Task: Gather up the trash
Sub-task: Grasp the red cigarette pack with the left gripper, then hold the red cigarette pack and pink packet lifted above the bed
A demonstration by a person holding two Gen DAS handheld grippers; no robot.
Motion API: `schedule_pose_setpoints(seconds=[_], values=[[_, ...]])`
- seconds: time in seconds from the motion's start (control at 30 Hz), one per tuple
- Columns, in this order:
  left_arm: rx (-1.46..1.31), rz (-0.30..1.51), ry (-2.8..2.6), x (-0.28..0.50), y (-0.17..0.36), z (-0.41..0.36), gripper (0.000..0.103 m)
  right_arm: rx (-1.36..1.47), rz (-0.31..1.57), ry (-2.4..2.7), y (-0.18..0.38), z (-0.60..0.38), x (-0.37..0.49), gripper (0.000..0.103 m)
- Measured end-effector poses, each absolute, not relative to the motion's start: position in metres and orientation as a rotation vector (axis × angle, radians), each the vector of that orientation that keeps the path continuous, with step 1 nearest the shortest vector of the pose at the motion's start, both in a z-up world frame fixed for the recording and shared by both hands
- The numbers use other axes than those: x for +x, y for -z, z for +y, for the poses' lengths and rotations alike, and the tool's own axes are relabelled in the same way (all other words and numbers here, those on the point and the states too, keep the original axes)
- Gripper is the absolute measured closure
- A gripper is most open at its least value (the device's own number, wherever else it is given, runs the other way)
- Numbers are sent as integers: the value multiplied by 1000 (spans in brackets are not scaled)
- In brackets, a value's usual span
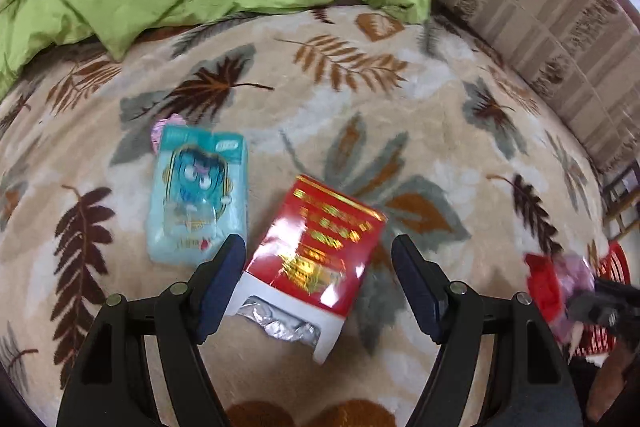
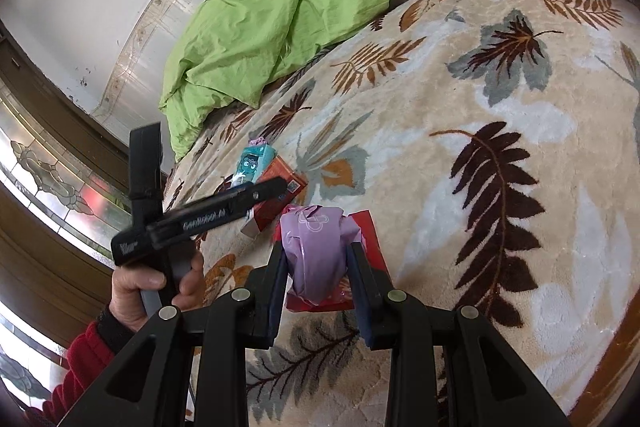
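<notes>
The left gripper (image 1: pixel 318 263) hung wide open around the red-and-gold foil-lined cigarette box (image 1: pixel 316 247) at lower centre, seemingly needing only to close, while the right gripper (image 2: pixel 320 267) pinched a crumpled lilac plastic wrapper (image 2: pixel 316 251).

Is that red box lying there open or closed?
Open. The red box lies flat, its white end gaping toward the left claw, with crumpled foil showing inside.

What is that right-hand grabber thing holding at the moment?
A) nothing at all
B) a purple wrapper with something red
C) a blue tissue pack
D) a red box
B: in the right wrist view the right gripper is closed on a crumpled purple wrapper with a red piece behind it, while the red box and blue tissue pack lie on the blanket.
</notes>
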State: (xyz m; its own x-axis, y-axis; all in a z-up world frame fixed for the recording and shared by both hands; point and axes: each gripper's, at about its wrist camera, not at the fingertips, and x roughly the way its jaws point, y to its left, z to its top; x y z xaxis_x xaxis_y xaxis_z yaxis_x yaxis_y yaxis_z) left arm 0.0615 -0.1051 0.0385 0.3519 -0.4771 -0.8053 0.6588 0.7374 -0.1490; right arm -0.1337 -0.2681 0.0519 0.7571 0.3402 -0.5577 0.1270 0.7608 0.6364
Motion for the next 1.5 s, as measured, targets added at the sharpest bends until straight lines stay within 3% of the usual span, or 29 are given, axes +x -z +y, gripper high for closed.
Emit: schedule_pose_setpoints(seconds=[0.33,0.43,0.63,1.17,1.5], values=[[264,964,694,47,-35,-128,30,723,716,-119,-51,-270,-133,71],[273,973,632,47,-29,-132,46,719,715,-111,-52,-270,-133,71],[176,932,547,31,-38,-109,47,709,712,-90,-53,-270,-135,71],[26,694,224,-120,-82,-31,47,480,686,-69,-72,-231,-141,71],[67,633,126,-125,-83,-24,47,390,670,-77,-78,-207,-152,71]])
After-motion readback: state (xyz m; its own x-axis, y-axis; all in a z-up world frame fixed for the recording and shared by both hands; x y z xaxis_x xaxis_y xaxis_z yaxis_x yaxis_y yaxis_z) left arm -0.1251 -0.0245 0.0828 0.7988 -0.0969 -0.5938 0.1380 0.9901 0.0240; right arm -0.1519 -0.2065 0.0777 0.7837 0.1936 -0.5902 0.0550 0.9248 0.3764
